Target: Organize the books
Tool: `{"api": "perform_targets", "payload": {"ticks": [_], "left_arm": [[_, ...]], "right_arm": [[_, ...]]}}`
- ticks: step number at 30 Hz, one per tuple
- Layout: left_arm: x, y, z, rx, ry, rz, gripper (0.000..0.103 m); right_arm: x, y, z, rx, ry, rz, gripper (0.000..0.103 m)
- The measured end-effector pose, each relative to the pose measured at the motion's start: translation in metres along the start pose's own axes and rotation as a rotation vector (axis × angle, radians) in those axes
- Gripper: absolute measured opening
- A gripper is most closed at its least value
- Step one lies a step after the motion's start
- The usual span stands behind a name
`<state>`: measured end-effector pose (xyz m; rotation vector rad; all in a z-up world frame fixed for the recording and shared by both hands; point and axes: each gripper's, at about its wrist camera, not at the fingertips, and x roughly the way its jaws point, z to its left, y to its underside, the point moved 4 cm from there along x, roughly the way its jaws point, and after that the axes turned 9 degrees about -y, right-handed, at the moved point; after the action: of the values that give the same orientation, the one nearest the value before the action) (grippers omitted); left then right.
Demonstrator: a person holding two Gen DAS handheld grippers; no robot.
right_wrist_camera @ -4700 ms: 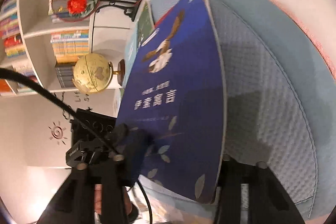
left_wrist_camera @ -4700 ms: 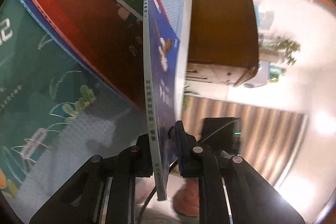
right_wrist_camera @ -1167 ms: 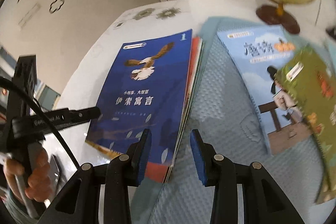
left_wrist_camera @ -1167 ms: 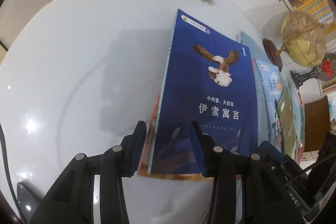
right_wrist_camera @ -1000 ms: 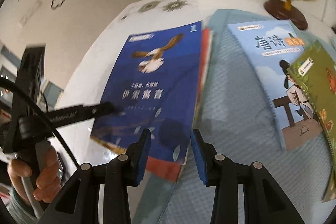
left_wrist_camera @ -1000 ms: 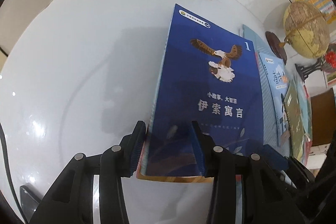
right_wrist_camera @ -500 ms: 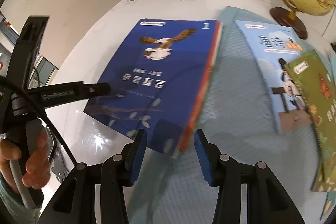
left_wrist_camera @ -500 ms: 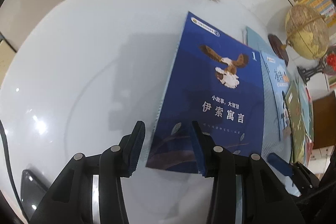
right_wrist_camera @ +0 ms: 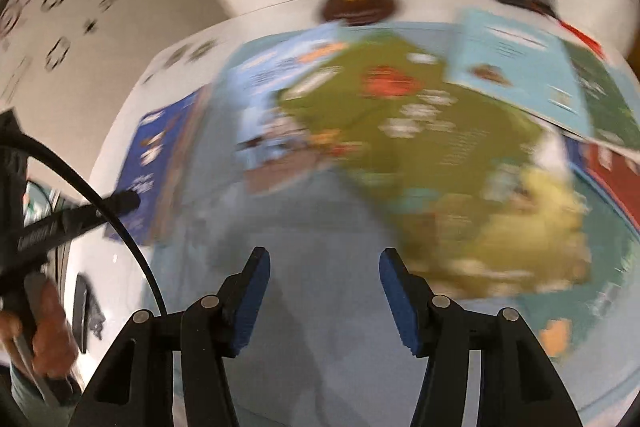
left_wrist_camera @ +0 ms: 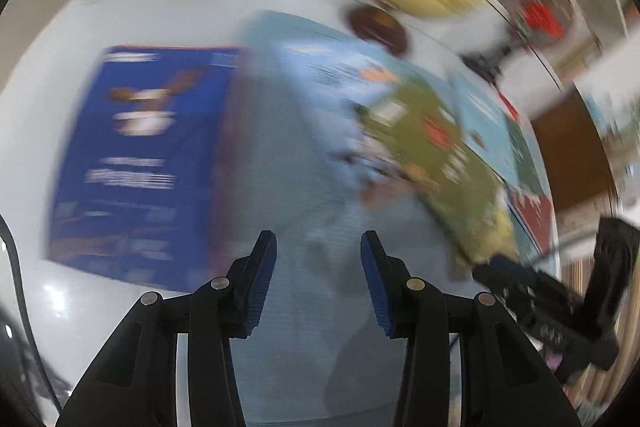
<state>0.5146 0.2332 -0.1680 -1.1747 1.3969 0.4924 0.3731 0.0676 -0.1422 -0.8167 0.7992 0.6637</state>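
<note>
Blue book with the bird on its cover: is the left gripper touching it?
Apart. In the left wrist view the left gripper hangs open over bare blue mat, nothing between its jaws; the blue book lies off to its left.

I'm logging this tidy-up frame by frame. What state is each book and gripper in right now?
Blue book: flat on table, released.
Green book: flat, overlapping the light blue book.
Left gripper: open, empty.
Right gripper: jaws just opened wider, empty.
</note>
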Motion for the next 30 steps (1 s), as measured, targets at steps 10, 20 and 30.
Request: {"api": "perform_targets", "payload": {"ticks": [10,20,30], "left_arm": [[0.063,0.020,-0.111,-0.089,0.073,0.115,0.040],[0.094,0.013,-0.117,-0.353,0.076,0.057,0.040],[0.097,0.011,-0.116,-0.434,0.111,0.006,0.040]], "right_arm": [[-0.055,-0.010,-0.128,0.104,-0.011,-0.064,0.055],[-0.008,-0.080,-0.140,-0.047,-0.067,-0.019,0.055],[0.026,-0.088,-0.127,-0.215,-0.004,0.022,0.060]]}}
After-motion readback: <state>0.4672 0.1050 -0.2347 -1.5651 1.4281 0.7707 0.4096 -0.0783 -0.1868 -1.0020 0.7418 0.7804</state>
